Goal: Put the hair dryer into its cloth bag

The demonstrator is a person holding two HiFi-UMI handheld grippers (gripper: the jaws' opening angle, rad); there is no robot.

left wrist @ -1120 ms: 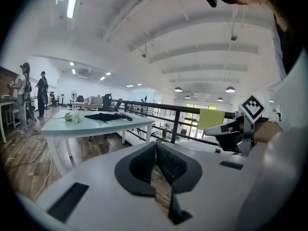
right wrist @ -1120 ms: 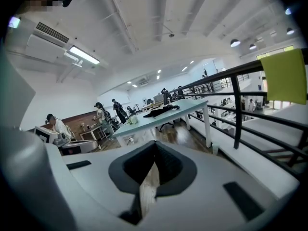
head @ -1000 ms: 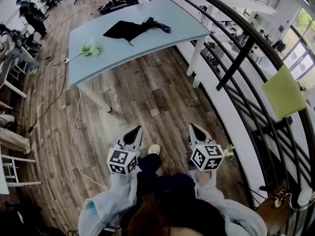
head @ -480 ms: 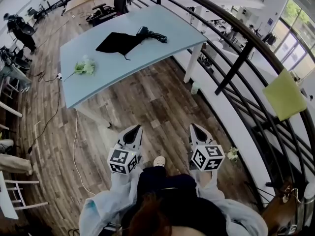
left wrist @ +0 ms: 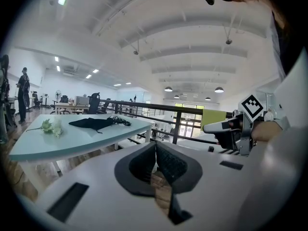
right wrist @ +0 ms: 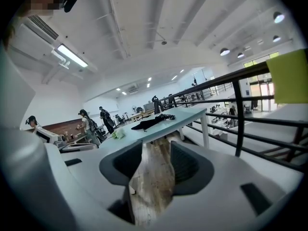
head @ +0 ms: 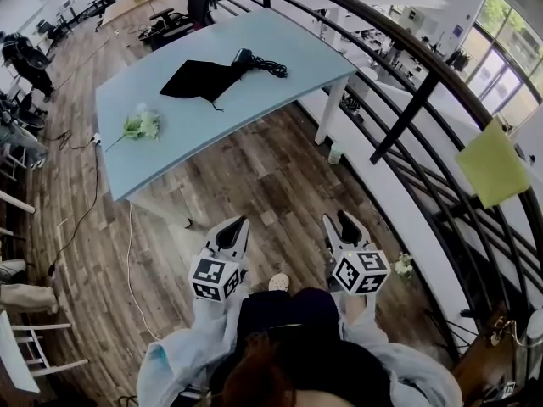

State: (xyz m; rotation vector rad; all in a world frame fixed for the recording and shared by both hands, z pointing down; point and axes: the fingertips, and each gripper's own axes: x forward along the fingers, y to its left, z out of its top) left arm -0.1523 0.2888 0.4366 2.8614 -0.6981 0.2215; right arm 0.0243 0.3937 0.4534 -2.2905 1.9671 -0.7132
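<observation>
A black cloth bag (head: pixel 199 79) lies flat on the far part of the light blue table (head: pixel 280 83). The black hair dryer (head: pixel 244 57) lies at the bag's right end with its coiled cord (head: pixel 270 66) beside it. Both grippers hang over the wooden floor, well short of the table. My left gripper (head: pixel 233 225) is shut and empty. My right gripper (head: pixel 344 225) has just been opening and its jaws stand apart with nothing between them. The left gripper view shows the bag (left wrist: pixel 91 123) far ahead, and the right gripper view shows the bag (right wrist: pixel 149 123) far ahead too.
A green and white flower (head: pixel 140 125) lies on the table's left part. A black railing (head: pixel 407 100) runs along the right, with a yellow-green panel (head: pixel 490 164) on it. A white cable (head: pixel 127 253) trails over the floor. White chairs (head: pixel 25 354) and people (head: pixel 21 58) are at the left.
The table and the things on it have come closer and lower in the head view. My right gripper's jaws have parted. The left gripper stays shut.
</observation>
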